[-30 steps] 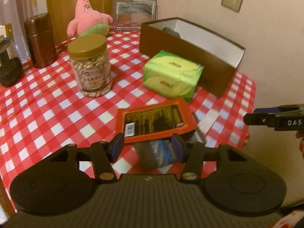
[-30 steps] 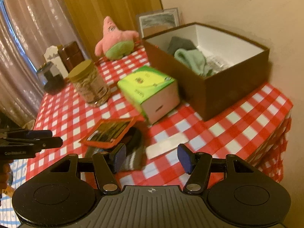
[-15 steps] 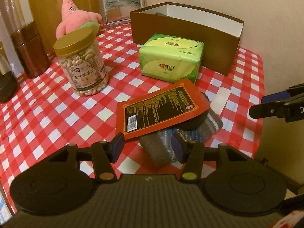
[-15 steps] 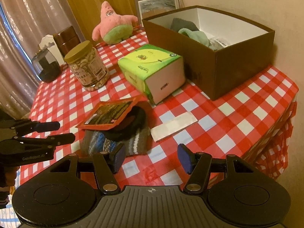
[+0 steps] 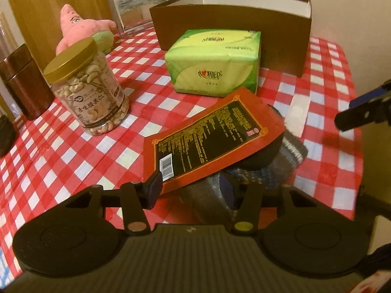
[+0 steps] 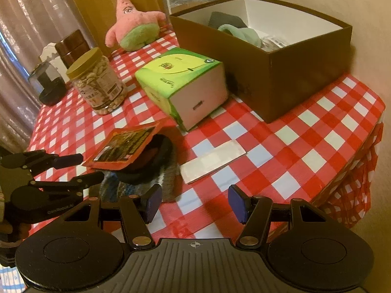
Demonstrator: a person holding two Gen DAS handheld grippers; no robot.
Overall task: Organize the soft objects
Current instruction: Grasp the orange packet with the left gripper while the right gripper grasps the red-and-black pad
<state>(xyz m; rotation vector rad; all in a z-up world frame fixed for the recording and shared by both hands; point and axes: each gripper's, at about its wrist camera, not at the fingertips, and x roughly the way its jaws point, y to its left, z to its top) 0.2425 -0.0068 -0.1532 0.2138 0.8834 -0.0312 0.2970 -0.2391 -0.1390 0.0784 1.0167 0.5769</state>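
Hovering at the near table edge, the left gripper [image 5: 191, 186] has its jaws spread around the grey knitted sock [image 5: 210, 200], the pads not pressing on it. The sock pile lies under a red snack packet [image 5: 210, 136], with a dark round thing between packet and sock. At 12 o'clock from the packet sits a green tissue pack [image 5: 215, 63], and just behind that the brown box [image 6: 288, 73], open-topped, holding a pale green cloth [image 6: 239, 33]. The right gripper [image 6: 194, 204] is spread with nothing between its pads, above bare checked tablecloth [image 6: 305, 141] at the near edge. Open cloth runs toward 2 o'clock from it, up to the box wall and the table's right rim. A white strip [image 6: 212, 158] lies at its 12 o'clock. The pink plush star [image 6: 133, 25] rests far back at 11 o'clock, beyond the nut jar [image 6: 97, 83].
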